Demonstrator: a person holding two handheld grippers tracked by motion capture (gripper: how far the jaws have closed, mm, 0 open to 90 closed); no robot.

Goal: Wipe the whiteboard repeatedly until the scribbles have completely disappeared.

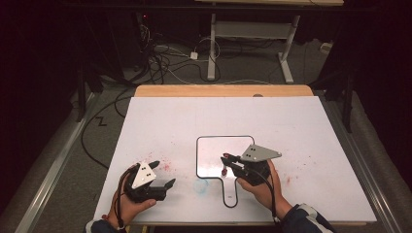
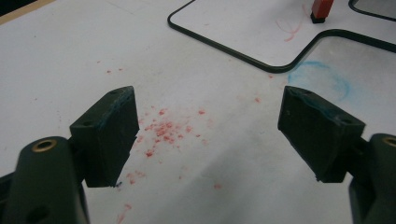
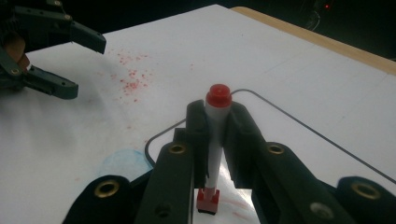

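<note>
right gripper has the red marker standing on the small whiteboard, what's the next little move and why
Probably drag the marker a short way across the small whiteboard to draw a stroke. The right hand-held gripper is shut on it, the tip end looks to be down at the board, and a faint red mark lies beside it. The left hand-held gripper is open and off to the side.

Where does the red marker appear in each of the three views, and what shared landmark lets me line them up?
High view: the red marker is right of centre, clamped upright by the right gripper over the small whiteboard.
Left gripper view: its tip is at the top right edge, on the board.
Right gripper view: centre, between the jaws.
Shared landmark: the whiteboard's black rim.
</note>
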